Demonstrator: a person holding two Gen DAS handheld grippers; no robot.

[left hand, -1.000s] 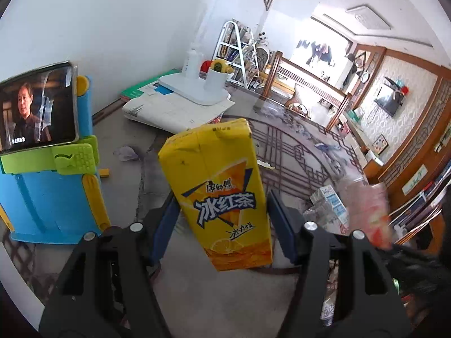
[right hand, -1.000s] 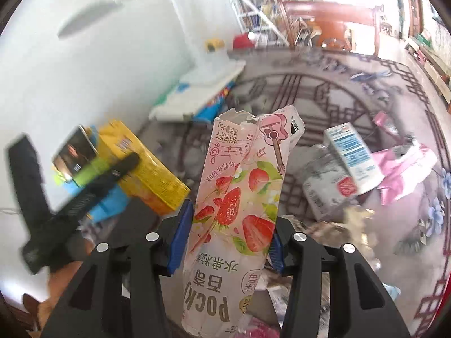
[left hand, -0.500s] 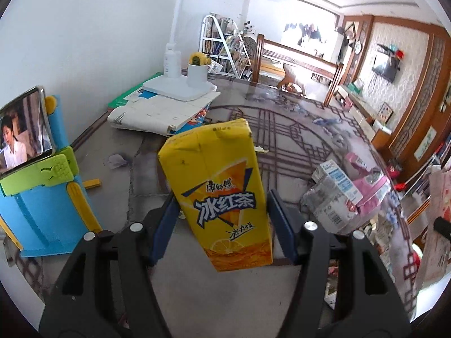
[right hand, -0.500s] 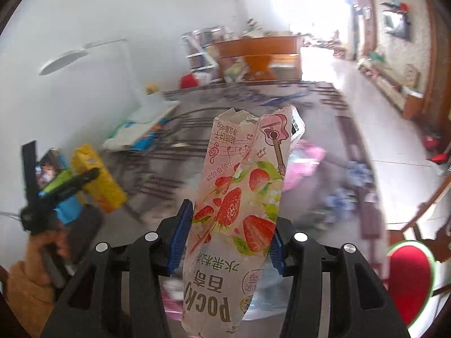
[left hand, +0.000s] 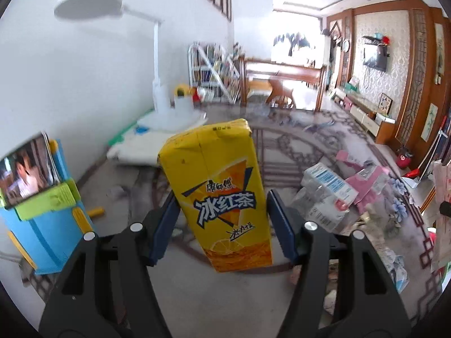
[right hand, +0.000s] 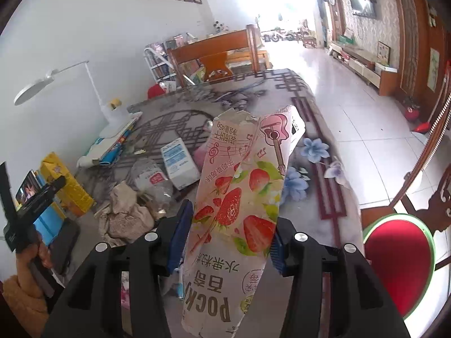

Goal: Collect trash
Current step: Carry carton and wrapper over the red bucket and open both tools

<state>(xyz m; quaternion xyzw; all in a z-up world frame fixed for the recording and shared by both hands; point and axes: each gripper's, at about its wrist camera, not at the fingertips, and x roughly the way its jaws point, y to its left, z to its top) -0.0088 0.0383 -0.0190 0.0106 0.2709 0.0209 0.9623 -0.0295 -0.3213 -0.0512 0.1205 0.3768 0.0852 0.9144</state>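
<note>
Both tongs are already loaded: the left gripper (left hand: 222,222) clamps the yellow tea carton (left hand: 217,194) upright, the right gripper (right hand: 229,235) pinches the strawberry wrapper (right hand: 239,214) lengthwise (torn end up). Any bin seems out of view.

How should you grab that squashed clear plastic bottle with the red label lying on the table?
Both grippers are full now. The crushed clear plastic bottle lies on its side among the trash, so I'd come from above and pinch across its flattened middle, near the red label, where it looks narrow enough.

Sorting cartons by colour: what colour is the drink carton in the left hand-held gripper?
Yellow, shading to orange at its base: the drink carton, clearest in the left wrist view.
</note>
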